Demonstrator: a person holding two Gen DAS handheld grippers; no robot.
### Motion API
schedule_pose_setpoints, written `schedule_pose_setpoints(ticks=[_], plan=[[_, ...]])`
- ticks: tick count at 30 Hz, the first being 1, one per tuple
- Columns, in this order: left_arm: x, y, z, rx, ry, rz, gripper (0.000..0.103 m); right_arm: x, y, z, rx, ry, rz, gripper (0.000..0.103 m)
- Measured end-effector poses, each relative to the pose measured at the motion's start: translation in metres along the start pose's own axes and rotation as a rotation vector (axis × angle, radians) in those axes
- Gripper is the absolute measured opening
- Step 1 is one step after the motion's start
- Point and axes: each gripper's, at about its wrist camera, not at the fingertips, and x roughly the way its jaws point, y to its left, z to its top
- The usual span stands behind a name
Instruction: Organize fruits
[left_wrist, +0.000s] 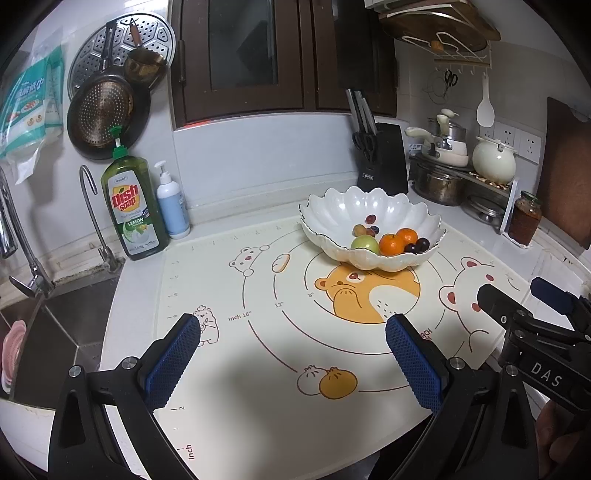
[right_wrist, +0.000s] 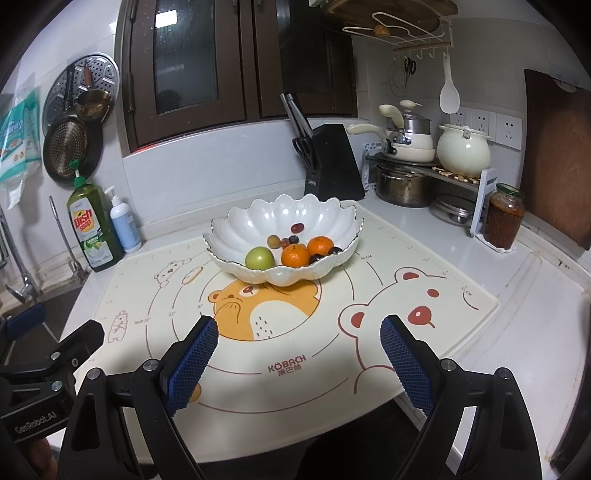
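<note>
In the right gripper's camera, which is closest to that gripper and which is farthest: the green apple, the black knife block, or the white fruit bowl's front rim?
From the right gripper:
1. White fruit bowl, front rim, straight ahead on the mat.
2. Green apple, inside the bowl, toward its left.
3. Black knife block, behind the bowl by the back wall.

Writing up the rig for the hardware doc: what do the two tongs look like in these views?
Both match: black angular frames with silver pivot bolts, and blue pads with a fine grid texture on the fingers. Left tongs; right tongs. White lettering on the bodies: the right tongs' body reads "DAS" as seen from the left wrist, the left one "GenRobot.AI" as seen from the right. No cables or sleeves visible.
</note>
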Motion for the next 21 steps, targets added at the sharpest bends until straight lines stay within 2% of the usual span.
schedule_pose_setpoints(ticks=[21], plan=[[-0.001,0.0012,0.0002,-0.002,-0.002,0.001,0.102,-0.0007,-0.0004,-0.0005,0.001,-0.002,-0.001,0.09]])
